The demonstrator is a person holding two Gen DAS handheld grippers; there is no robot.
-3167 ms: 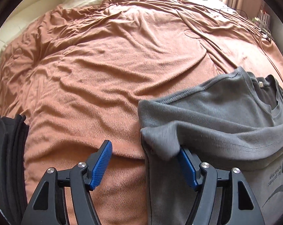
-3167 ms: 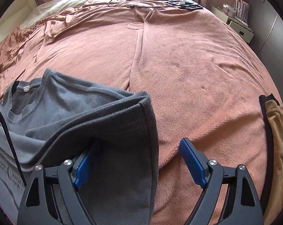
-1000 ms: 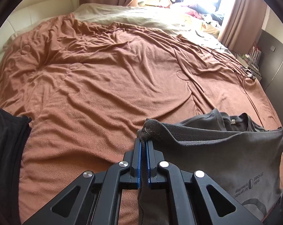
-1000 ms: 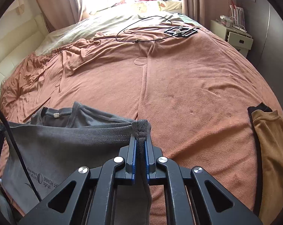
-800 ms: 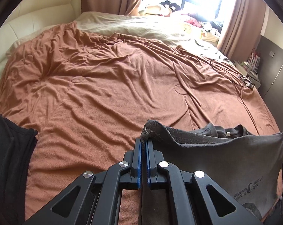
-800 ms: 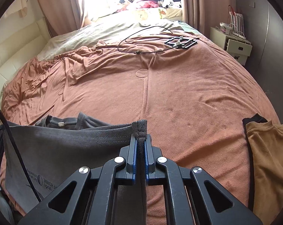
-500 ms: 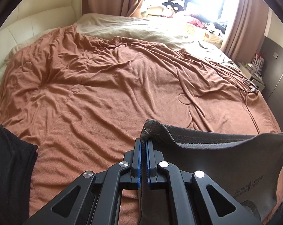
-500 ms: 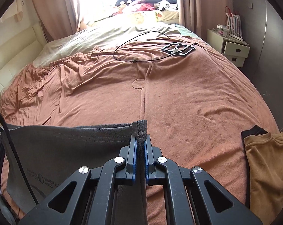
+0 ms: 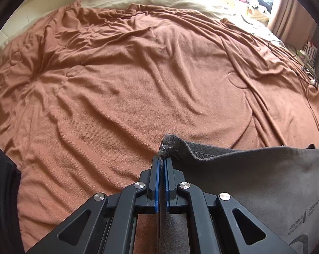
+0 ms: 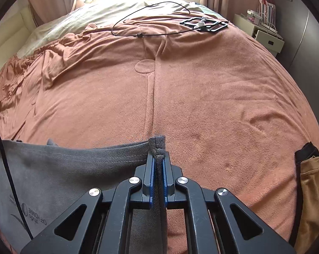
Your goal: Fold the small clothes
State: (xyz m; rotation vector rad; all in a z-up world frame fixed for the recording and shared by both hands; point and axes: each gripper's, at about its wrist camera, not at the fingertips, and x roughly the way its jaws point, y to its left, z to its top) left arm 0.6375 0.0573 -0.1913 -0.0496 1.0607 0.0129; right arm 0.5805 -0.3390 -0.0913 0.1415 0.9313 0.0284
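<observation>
Your left gripper (image 9: pixel 162 158) is clenched on one corner of the grey cotton T-shirt (image 9: pixel 254 175), which fills the lower right of that view. Your right gripper (image 10: pixel 158 156) grips the other corner, the cloth stretched across lower left above the rust-brown bedspread (image 10: pixel 201 97).
</observation>
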